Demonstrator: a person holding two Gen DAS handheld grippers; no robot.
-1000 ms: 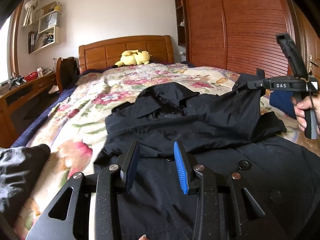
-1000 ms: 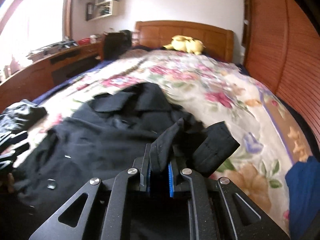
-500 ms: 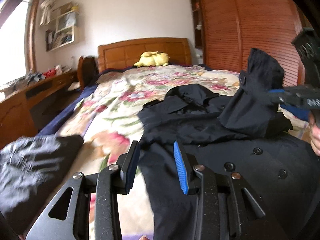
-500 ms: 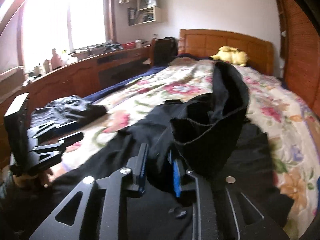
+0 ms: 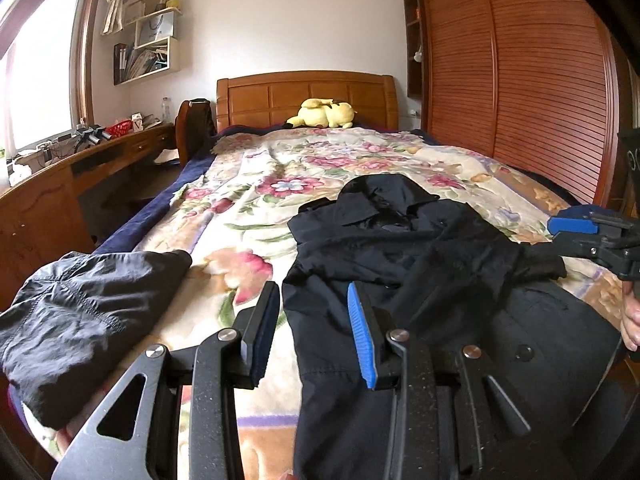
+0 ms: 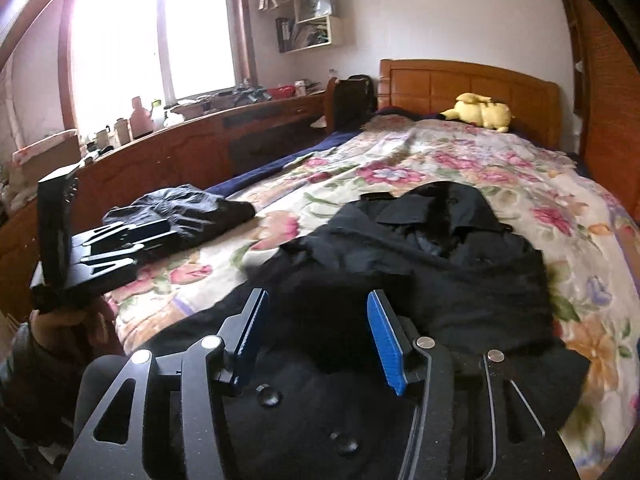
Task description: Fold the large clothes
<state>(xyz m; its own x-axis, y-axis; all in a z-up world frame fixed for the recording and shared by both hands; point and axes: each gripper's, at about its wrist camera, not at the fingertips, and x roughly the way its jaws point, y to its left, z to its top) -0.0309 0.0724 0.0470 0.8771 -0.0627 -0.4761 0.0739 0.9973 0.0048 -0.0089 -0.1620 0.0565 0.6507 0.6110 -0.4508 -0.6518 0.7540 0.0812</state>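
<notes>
- Released since a second ago, the black sleeve [image 6: 316,312] that was clamped in the right gripper [image 6: 318,338] now lies folded across the chest of the black coat [image 5: 424,256]; the jaws have just been opening and stand apart, above the cloth with nothing pressed between the blue pads.
- Both wrist views have swung toward the window side of the room, so the grey jacket [image 5: 80,316] now fills the near left corner of the bed in the left view.
- The bed [image 5: 256,216], under a floral bedspread, carries everything; its wooden headboard [image 5: 308,96] stands at the far end.
- The black coat lies lengthwise along the right half of the bed, collar toward the headboard, hem toward the foot edge, its buttons facing up.
- The grey jacket lies crumpled at the left edge of the bed, apart from the coat.
- The left gripper [image 5: 314,328] hovers over the foot of the bed at the coat's left edge, jaws partly apart and holding nothing; the coat's edge shows between the fingers, but the pads do not press it.
- A yellow plush toy [image 5: 322,114] rests at the head of the bed against the headboard.
</notes>
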